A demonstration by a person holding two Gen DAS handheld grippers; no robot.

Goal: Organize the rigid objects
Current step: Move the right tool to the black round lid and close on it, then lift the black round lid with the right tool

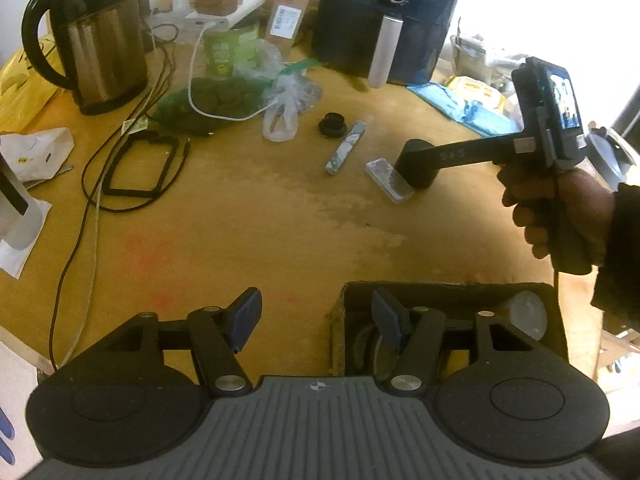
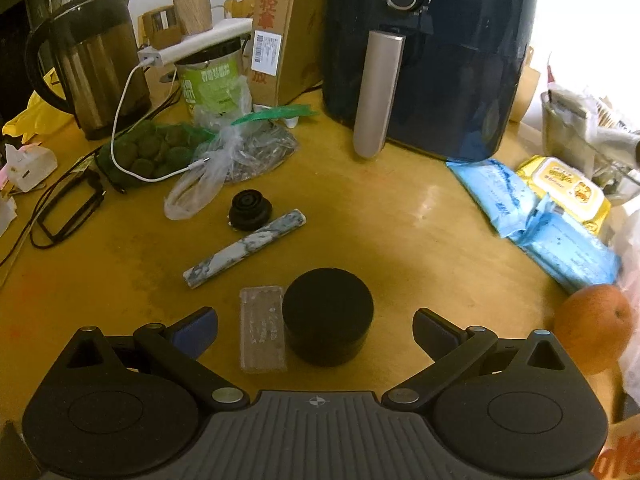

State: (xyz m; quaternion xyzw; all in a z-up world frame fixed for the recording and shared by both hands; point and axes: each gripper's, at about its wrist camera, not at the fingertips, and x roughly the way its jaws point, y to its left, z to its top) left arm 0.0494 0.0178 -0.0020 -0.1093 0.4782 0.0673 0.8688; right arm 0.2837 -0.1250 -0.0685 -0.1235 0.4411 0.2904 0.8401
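A black cylinder point(image 2: 328, 316) stands on the yellow table point(image 2: 400, 240), between the fingers of my right gripper point(image 2: 316, 332), which is open with a gap on each side. A clear flat case point(image 2: 262, 328) lies against the cylinder's left, also inside the jaws. Farther off lie a marbled bar point(image 2: 244, 248) and a small black round cap point(image 2: 250, 208). My left gripper point(image 1: 316, 318) hovers open and empty at the near edge, its right finger over a cardboard box point(image 1: 440, 292) that holds round items. The left wrist view also shows the case point(image 1: 388, 180), bar point(image 1: 346, 148) and cap point(image 1: 332, 124).
At the back stand a dark air fryer point(image 2: 432, 60), a kettle point(image 2: 96, 64), a green can point(image 2: 212, 80) and bagged goods with cables. Blue and yellow wipe packs point(image 2: 532, 208) and an orange point(image 2: 592, 328) lie right. A person's hand point(image 1: 560, 208) grips the right tool's handle.
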